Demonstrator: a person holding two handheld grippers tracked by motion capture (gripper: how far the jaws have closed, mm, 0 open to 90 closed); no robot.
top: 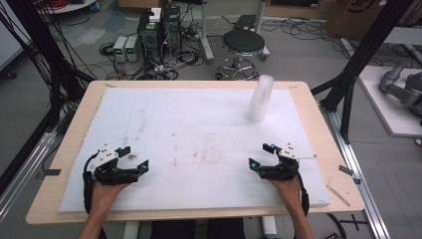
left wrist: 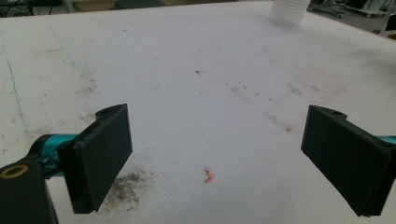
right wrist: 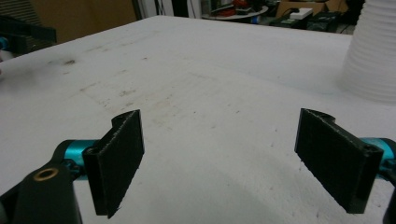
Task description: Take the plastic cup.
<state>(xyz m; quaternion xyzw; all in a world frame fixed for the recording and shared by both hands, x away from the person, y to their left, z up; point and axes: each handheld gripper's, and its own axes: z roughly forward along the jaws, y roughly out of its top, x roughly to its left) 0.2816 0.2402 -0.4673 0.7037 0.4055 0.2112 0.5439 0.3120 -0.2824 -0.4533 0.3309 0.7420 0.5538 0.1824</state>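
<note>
- Left claw: we hold it in our left hand at the near left of the desk, released, jaws spread wide with nothing between them. In the left gripper view the gap between its black pads shows bare foam, a dark smudge and a small orange fleck.
- Right claw: we hold it in our right hand at the near right, likewise released and empty. In the right gripper view its flat black jaws stand well apart over the foam.
- Tall stack of white ribbed plastic cups: upright at the far right of the foam sheet, well apart from both claws, nearer the right one. It appears at the upper right of the right gripper view, and its base at the top edge of the left gripper view.
- White foam sheet: stained, covering most of the light wooden desk.
- Round black stool: on the floor beyond the desk.
</note>
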